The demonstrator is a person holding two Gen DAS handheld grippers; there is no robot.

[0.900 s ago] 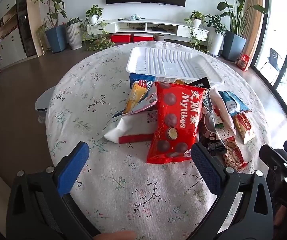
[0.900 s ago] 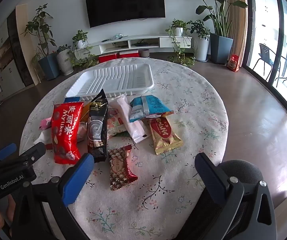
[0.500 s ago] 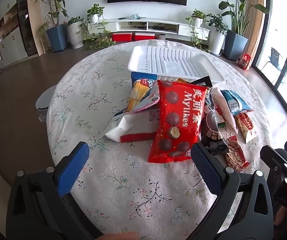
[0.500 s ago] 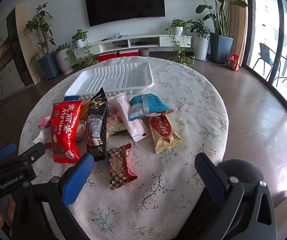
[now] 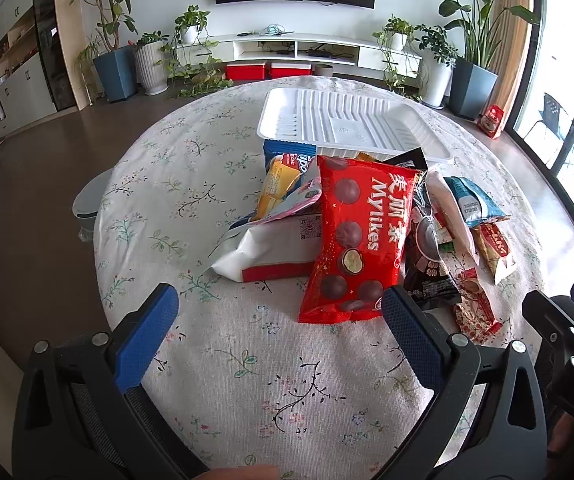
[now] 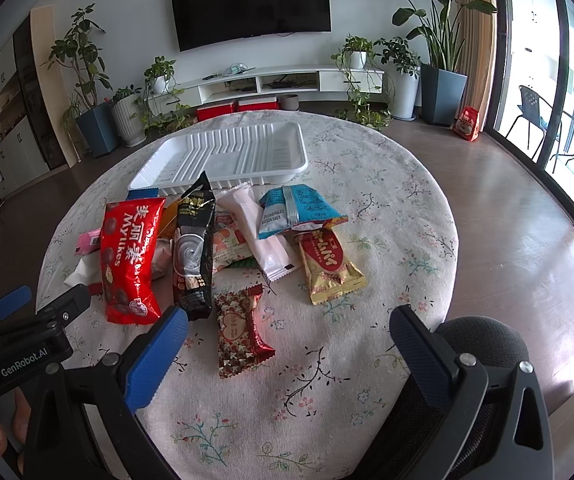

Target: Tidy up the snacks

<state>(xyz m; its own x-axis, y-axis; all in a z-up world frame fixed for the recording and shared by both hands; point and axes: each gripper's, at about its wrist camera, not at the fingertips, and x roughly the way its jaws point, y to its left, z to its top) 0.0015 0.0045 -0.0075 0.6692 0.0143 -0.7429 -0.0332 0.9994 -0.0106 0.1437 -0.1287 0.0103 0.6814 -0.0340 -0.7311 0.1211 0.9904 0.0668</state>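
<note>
The snack packets (image 6: 223, 248) lie heaped at mid-surface, just near of the empty white tray (image 6: 227, 156). Both the left tool (image 5: 279, 312) and right tool (image 6: 287, 328) hover spread, holding nothing. Sorting seems not yet begun; next, one tool must descend onto a packet, likely the red Mylikes bag (image 5: 357, 236).
</note>
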